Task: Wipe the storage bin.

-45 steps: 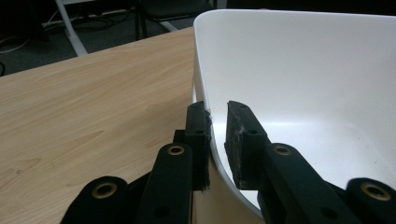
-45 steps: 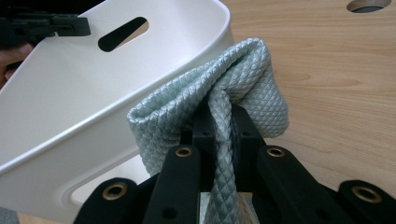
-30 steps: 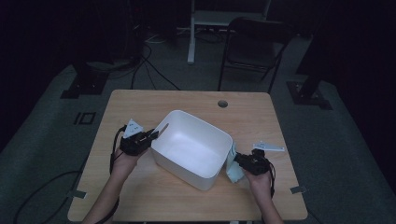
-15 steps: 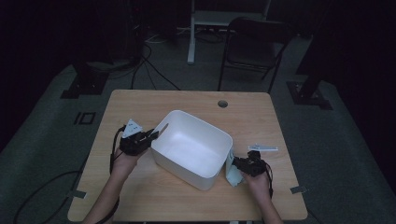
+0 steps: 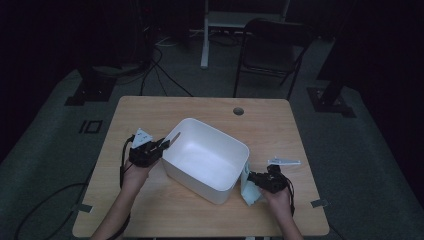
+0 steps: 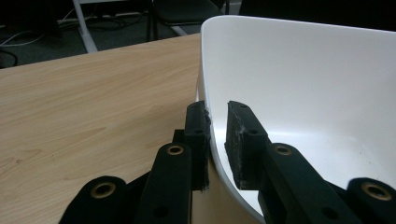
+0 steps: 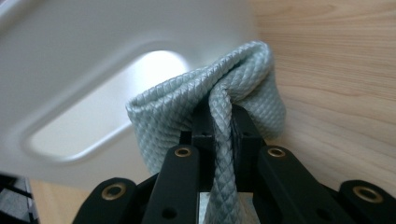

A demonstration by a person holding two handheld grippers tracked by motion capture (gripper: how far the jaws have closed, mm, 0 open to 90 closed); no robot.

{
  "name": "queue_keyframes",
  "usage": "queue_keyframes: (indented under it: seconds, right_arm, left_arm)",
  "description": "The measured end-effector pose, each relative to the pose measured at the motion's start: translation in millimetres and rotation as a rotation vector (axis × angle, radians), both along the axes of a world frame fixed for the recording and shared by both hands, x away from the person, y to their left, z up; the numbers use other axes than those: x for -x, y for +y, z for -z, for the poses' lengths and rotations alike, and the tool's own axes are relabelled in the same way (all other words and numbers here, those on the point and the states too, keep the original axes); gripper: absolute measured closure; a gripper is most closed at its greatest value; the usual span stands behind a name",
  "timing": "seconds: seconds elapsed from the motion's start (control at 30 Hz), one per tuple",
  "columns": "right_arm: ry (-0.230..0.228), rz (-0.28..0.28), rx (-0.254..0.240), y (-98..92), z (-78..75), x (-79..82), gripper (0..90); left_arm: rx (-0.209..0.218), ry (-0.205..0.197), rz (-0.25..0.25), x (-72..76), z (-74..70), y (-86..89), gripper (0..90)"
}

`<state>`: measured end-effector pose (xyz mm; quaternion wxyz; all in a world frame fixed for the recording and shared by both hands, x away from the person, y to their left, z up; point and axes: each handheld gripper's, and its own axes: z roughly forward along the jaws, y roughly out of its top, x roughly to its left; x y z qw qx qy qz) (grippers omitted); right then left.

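The tub (image 5: 205,159) sat mid-table, skewed. The left gripper (image 6: 215,135) pinched its rim, one pad outside and one inside, steadying it. The right gripper (image 7: 223,122) was clamped on a folded cloth (image 7: 210,100) held against the tub's outer wall. To wipe well, I'd judge: keep the rim grip firm — press the cloth flat, stroke evenly.

Right gripper (image 7: 223,126): black jaws clamped on a fold of pale blue-green cloth (image 7: 196,98) (diamond-textured weave), bunched above the pads. White tub (image 7: 93,70): blurred wall with recessed handle, close behind. Wooden table (image 7: 336,84): at right.
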<state>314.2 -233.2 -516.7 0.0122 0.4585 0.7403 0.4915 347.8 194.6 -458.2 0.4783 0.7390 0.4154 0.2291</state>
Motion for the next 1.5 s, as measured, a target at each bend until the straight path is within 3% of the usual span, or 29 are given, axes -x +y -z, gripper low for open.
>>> queue_keyframes:
  seconds: [0.1,0.2,0.33,0.47,0.6,0.67,0.97,1.3,1.43,1.5]
  right_arm:
    - [-0.017,0.009,0.044,7.4,0.0,2.9,82.9]
    - [0.012,0.008,0.042,8.2,7.1,-0.8,82.9]
    - [0.057,0.009,0.090,12.7,20.1,-6.0,82.9]
    - [0.058,0.002,0.079,11.4,17.8,-5.6,82.9]
    - [-0.007,-0.015,0.030,10.4,1.2,7.1,82.7]
    - [-0.025,-0.015,0.061,13.4,0.0,8.1,82.7]
    - [0.021,-0.017,0.078,15.5,17.6,-0.8,82.5]
    - [-0.026,0.014,0.139,15.2,18.8,-0.2,63.8]
    - [-0.030,-0.005,0.158,13.7,18.5,-1.8,56.4]
    - [-0.016,-0.028,0.142,11.3,19.7,-3.4,56.4]
  left_arm:
    - [-0.007,0.001,0.004,-0.2,-0.1,0.0,79.0]
    - [-0.011,0.003,0.008,-0.3,-0.4,0.3,78.6]
    - [0.001,0.008,0.007,-0.9,0.0,1.3,77.6]
    - [-0.001,0.006,-0.002,-0.6,0.2,0.4,77.5]
    - [0.002,0.008,-0.001,-0.8,0.2,0.3,77.5]
    - [-0.001,0.009,0.000,-0.9,0.2,-0.1,77.6]
    - [-0.003,0.010,-0.004,-1.1,0.4,-0.1,76.7]
    - [-0.002,0.012,-0.001,-1.3,0.5,0.3,76.0]
    - [0.000,0.012,0.001,-1.4,0.7,0.5,76.1]
    - [0.000,0.015,0.007,-1.5,1.1,0.1,74.8]
